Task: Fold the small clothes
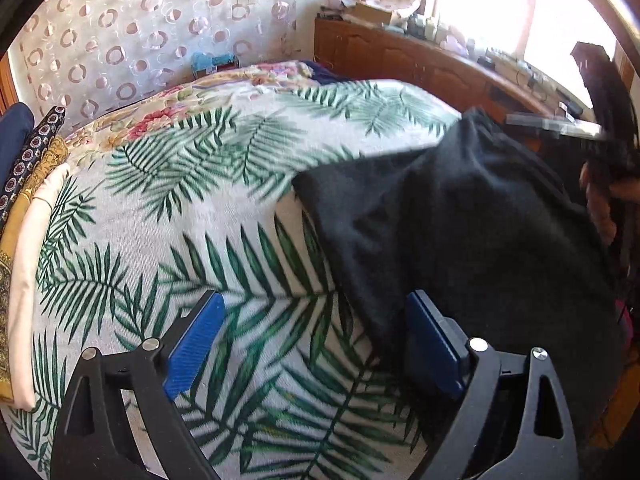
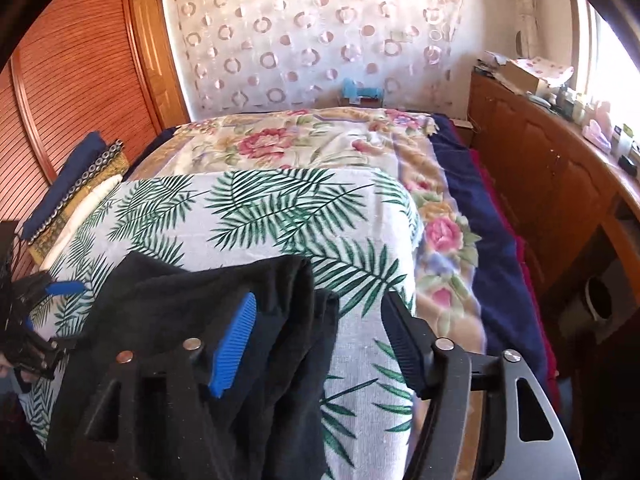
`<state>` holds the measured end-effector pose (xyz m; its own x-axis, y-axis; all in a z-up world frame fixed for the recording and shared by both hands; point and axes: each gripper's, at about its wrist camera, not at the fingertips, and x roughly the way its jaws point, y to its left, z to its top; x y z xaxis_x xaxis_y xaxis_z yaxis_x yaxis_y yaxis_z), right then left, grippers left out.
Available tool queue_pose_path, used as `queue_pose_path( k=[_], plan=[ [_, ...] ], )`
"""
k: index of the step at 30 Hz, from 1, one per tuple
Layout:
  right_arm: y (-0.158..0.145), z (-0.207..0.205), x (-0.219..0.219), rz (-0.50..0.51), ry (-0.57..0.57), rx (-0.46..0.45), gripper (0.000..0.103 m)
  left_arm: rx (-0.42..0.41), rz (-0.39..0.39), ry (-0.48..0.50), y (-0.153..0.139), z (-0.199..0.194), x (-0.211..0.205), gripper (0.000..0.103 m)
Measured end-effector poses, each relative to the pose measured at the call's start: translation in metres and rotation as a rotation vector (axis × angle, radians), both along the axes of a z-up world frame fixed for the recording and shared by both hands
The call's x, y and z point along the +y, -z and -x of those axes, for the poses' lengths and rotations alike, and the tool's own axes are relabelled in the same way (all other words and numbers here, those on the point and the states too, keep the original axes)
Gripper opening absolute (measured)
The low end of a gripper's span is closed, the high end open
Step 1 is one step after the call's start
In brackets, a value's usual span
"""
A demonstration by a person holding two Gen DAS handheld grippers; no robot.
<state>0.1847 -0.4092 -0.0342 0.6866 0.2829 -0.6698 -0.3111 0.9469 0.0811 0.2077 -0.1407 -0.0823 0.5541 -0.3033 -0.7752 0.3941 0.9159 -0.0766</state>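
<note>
A black garment [image 1: 460, 220] lies rumpled on the palm-leaf sheet [image 1: 200, 208] of a bed. My left gripper [image 1: 316, 344] is open, with its right pad at the garment's near edge and its left pad over bare sheet. My right gripper [image 2: 320, 340] is open too; a fold of the black garment [image 2: 224, 304] lies between and under its blue left pad [image 2: 236, 344]. The right gripper shows blurred at the garment's far right in the left wrist view [image 1: 560, 126]. The left gripper shows at the left edge of the right wrist view [image 2: 52, 292].
A stack of folded clothes [image 1: 28, 200] lies at the bed's left side, also in the right wrist view [image 2: 76, 184]. A floral blanket [image 2: 304, 140] covers the far bed. A wooden cabinet [image 2: 540, 168] with clutter runs along the right. A louvred wardrobe [image 2: 72, 64] stands left.
</note>
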Motion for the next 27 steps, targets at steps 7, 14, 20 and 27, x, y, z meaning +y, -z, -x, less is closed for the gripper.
queue_pose_path(
  k=[7, 14, 20, 27],
  plan=[
    [0.029, -0.019, -0.002, -0.017, -0.03, 0.111, 0.074, 0.021, 0.13, 0.002, -0.012, -0.035, -0.001, 0.069],
    [0.033, -0.022, -0.003, -0.073, -0.073, 0.135, 0.064, 0.058, 0.161, -0.009, 0.001, -0.049, -0.01, 0.05],
    [0.026, -0.006, 0.007, -0.04, -0.153, 0.121, 0.014, 0.072, 0.186, 0.042, -0.001, -0.042, -0.02, 0.006],
    [-0.028, 0.045, -0.004, -0.072, -0.141, -0.056, 0.013, -0.094, 0.308, 0.129, -0.077, 0.014, -0.016, 0.006]
  ],
)
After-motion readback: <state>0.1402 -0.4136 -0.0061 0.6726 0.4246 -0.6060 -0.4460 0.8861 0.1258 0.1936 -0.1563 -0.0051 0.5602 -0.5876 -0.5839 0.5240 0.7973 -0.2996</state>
